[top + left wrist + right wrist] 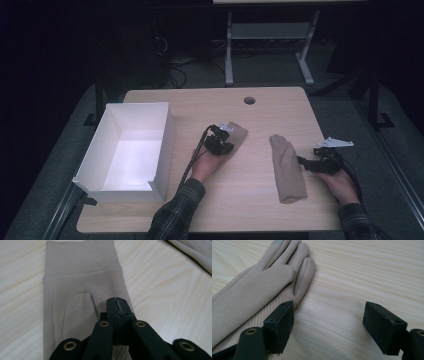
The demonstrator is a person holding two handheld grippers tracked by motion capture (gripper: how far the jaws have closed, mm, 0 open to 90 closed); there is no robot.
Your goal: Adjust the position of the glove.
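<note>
Black jaws of the left gripper pressed together, pinching a fold of the beige glove near its thumb, cuff end pointing away. Same glove lying flat on the wooden surface, just right of the white box, which sits open at the left edge. Second glove stretched out well to the right, fingers toward the far side. Right gripper hovering just beside that glove, jaws spread wide; in the right gripper view one pad at the edge of the glove's palm, the other over bare wood.

Likely step: packing the pair into the box. For the left side, keep the pinch firm and lift straight up before swinging over the box wall, so the limp fabric clears the rim. For the right, shift sideways until both jaws straddle the fabric, press down lightly, then close; thin cloth slips easily from a shallow bite.
</note>
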